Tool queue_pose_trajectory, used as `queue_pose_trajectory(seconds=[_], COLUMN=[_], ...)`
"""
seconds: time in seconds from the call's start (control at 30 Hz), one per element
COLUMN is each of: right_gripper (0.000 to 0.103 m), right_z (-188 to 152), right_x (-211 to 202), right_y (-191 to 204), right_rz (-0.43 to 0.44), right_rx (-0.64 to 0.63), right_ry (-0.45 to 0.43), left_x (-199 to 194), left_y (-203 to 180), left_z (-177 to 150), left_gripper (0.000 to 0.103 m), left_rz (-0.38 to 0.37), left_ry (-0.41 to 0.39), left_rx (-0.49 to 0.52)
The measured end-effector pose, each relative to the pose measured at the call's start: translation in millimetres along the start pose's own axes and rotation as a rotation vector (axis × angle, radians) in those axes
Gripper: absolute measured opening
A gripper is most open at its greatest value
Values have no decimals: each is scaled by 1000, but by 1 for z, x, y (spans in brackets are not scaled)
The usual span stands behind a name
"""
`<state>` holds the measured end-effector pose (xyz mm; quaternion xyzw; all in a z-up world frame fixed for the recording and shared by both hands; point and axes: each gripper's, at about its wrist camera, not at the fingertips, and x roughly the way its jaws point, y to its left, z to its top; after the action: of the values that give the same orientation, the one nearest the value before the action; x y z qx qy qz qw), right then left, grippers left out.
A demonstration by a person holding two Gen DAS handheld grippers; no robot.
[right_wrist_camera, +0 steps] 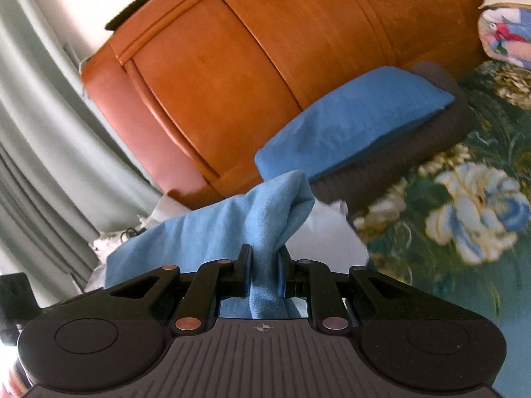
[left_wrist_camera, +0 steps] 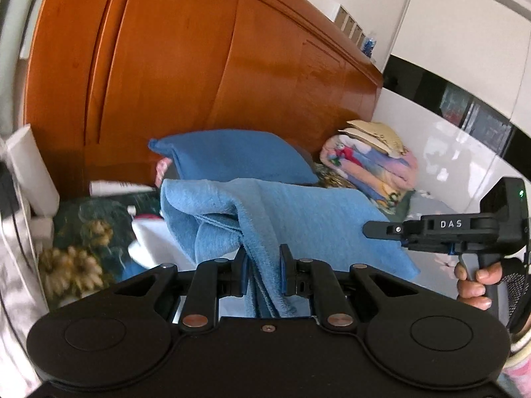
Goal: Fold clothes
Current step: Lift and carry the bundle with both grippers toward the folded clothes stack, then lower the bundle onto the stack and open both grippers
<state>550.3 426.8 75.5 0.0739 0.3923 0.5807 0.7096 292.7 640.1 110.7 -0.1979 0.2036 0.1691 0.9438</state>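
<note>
**Both grippers pinched a light blue cloth above the bed**

The left gripper was closed on a bunched edge of the light blue cloth, which ran up between its jaws and spread away toward the right gripper. In the left wrist view that second gripper appeared from the side at the right edge, its tip against the far side of the cloth, with the person's hand wrapped around its handle.

In the right wrist view, the right gripper was likewise clamped on a gathered fold of the same cloth, which rose in a peak ahead of the jaws and draped off to the left. The cloth hung in the air between the two grippers, above a bedspread printed with large flowers on dark green.

Behind it, a blue pillow lay on a dark brown one against the glossy orange wooden headboard. A stack of folded colourful blankets stood at the head of the bed near the white wall. A white bottle lay on its side near the headboard.
</note>
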Motion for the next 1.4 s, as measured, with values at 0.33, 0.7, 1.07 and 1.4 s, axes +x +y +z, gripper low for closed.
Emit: queue_pose_trajectory(seconds=[0.33, 0.7, 1.07, 1.4], right_gripper=[13, 13, 23, 23], right_z=[20, -1, 10, -7], right_x=[63, 93, 65, -1], right_y=[-26, -53, -27, 2], right_rz=[0, -24, -80, -27], right_rx=[21, 87, 10, -16], right_ry=[24, 71, 27, -41], left_x=[46, 69, 39, -19], left_y=[30, 55, 46, 13], left_z=[9, -14, 3, 0], left_gripper=[14, 19, 37, 40], left_rz=[69, 119, 166, 77], left_ry=[-4, 46, 5, -59], left_rx=[-23, -60, -9, -26])
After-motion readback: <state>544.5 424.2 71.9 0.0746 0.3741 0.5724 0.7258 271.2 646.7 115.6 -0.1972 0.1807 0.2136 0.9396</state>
